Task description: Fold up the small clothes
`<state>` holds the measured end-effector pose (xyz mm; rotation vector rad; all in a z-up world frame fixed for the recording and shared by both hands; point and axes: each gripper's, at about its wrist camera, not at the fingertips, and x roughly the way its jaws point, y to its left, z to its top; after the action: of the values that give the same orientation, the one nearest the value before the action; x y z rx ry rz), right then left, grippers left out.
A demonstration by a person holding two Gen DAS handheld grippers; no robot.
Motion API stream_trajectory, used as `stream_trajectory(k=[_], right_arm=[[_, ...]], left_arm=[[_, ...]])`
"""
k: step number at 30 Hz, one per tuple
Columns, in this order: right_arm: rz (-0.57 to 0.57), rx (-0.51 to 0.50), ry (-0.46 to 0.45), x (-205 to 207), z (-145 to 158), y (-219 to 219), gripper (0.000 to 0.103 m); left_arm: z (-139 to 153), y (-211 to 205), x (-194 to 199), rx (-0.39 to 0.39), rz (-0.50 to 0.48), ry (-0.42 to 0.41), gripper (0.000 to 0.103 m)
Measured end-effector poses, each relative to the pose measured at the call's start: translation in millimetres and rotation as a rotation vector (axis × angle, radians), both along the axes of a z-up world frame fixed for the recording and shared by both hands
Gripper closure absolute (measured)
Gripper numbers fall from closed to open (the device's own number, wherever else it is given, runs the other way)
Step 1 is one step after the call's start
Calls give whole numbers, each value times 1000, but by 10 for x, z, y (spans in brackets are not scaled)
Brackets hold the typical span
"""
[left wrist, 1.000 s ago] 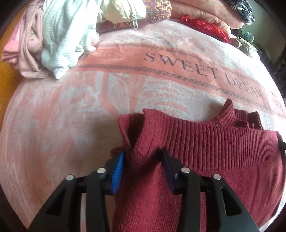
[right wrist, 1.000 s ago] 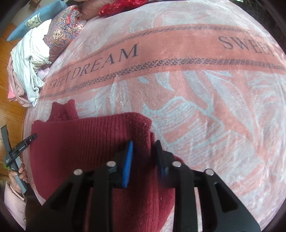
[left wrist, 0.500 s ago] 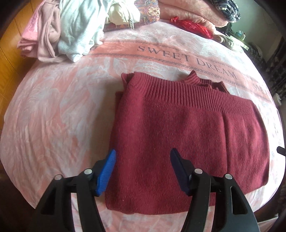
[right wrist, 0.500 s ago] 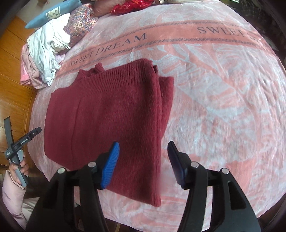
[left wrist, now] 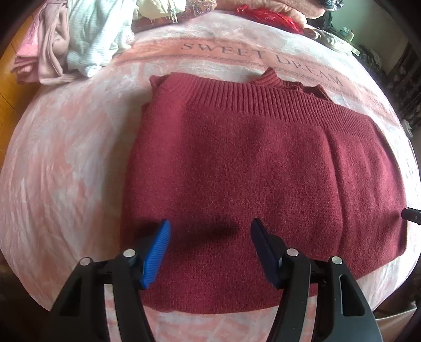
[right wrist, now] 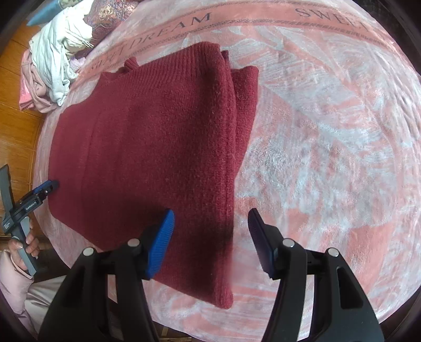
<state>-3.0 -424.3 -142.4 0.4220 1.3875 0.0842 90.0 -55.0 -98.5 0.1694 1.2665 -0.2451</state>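
Observation:
A dark red knit sweater [left wrist: 252, 171] lies folded flat on the pink blanket, ribbed hem toward the far side; it also shows in the right wrist view [right wrist: 158, 147]. My left gripper [left wrist: 210, 231] is open and empty, hovering over the sweater's near edge. My right gripper [right wrist: 210, 223] is open and empty, over the sweater's right folded edge near the front. The left gripper also shows at the left edge of the right wrist view [right wrist: 52, 185], beside the sweater's left side.
The pink "SWEET DREAM" blanket [left wrist: 65, 157] covers the bed. A pile of pale clothes [left wrist: 79, 42] lies at the far left, also in the right wrist view [right wrist: 55, 58]. Red fabric and pillows [left wrist: 268, 15] lie along the back. Wooden floor [right wrist: 18, 136] shows left of the bed.
Both grippers let go of the sweater's folded edge, opened and pulled back toward the near side. The sweater now lies flat, folded in half.

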Motion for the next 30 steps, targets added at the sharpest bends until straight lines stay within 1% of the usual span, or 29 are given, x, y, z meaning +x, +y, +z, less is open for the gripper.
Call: stream_trajectory(k=[3,6,8,9,10,12,15,17,20,25,30], right_arm=[[-15,37,33,13,-139,-27,44],[-16,58,41,17,-222,-28,43],[-18,70,47,17,-265,-29,45],[-19,77,49,17,-277,-25,47],[-19,84,50,19,-283,-19,52],[-21,119,51,20,-298,14,68],[-14,86,47,42,-271,74,74],[-40,94,60,50,-247,72,78],[-69,77,76,58,-180,74,80],[-96,38,87,109,-35,146,82],[-107,-6,117,140,-93,192,82]], left_arm=[[-73,-53,13,14,-12,-4,39],[-140,-82,32,31,-28,-8,34],[-188,-90,51,38,-41,-2,31],[-211,-85,70,35,-43,9,30],[-232,-71,87,28,-41,18,28],[-259,-56,113,27,-46,27,25],[-286,-40,138,22,-52,38,23],[-304,-45,156,28,-59,51,22],[-326,-40,189,26,-62,64,19],[-392,-70,231,50,-68,58,14],[-432,-83,307,59,-61,66,12]])
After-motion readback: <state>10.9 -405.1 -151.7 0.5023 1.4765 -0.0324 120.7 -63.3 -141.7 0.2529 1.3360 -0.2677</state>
